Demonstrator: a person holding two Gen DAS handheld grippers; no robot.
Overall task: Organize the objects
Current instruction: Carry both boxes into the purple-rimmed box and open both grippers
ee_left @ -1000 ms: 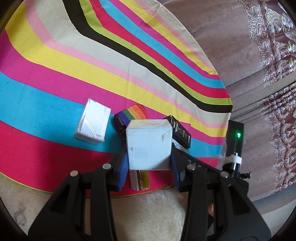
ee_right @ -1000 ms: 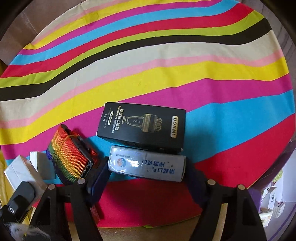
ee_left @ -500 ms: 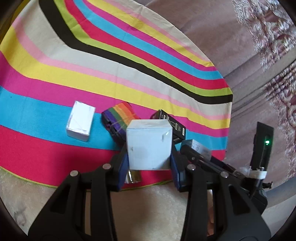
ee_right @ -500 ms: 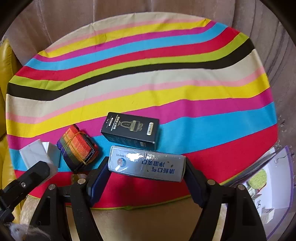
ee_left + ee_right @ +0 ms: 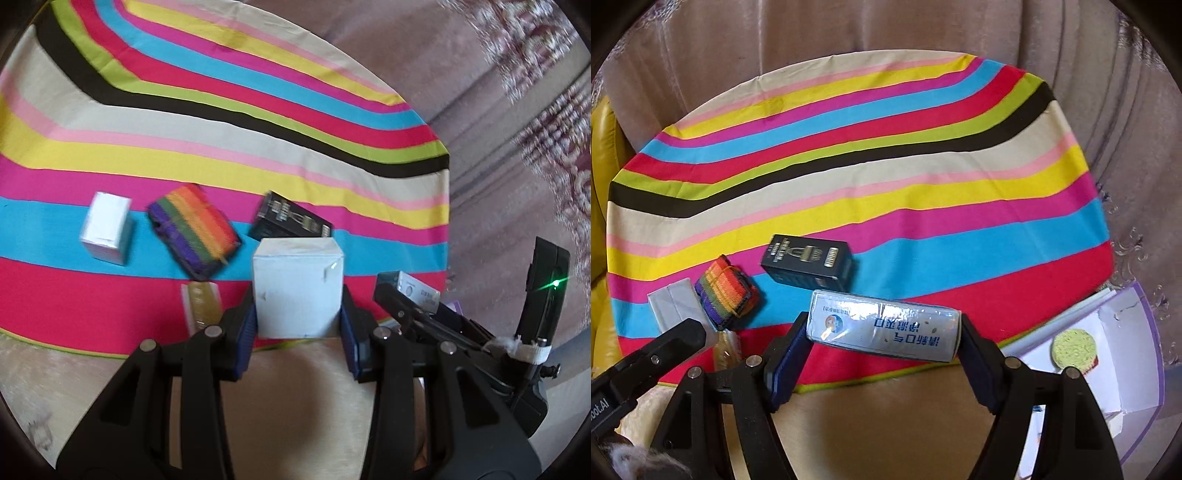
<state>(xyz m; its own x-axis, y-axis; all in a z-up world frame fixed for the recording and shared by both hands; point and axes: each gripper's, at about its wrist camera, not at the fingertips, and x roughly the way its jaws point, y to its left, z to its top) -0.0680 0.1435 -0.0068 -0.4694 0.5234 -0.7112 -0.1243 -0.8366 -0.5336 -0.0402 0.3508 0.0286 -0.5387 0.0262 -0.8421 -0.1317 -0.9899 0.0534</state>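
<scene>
Nearest of all, each tong is already loaded. The left gripper (image 5: 298,325) is clamped narrow on a white cube box (image 5: 297,290), and the right gripper (image 5: 882,354) is closed wider across the ends of a long white-and-blue carton (image 5: 884,328); both boxes hang clear above the near edge of the striped cloth (image 5: 923,184). So two pieces are lifted, and neither is put anywhere yet.

Just beyond, near the cloth's near-left rim, four things lie waiting: a clear-wrapped yellowish packet (image 5: 201,304), a small white box (image 5: 107,229), a rainbow strap roll (image 5: 194,230) and a black box (image 5: 809,264), close together but mostly apart.

To the near right, off the cloth, stands an open purple-edged box (image 5: 1123,354) with a green round thing inside, probably the destination.

Farther out, the cloth's middle, right and far stripes are bare, ending at curtain folds (image 5: 849,33).
</scene>
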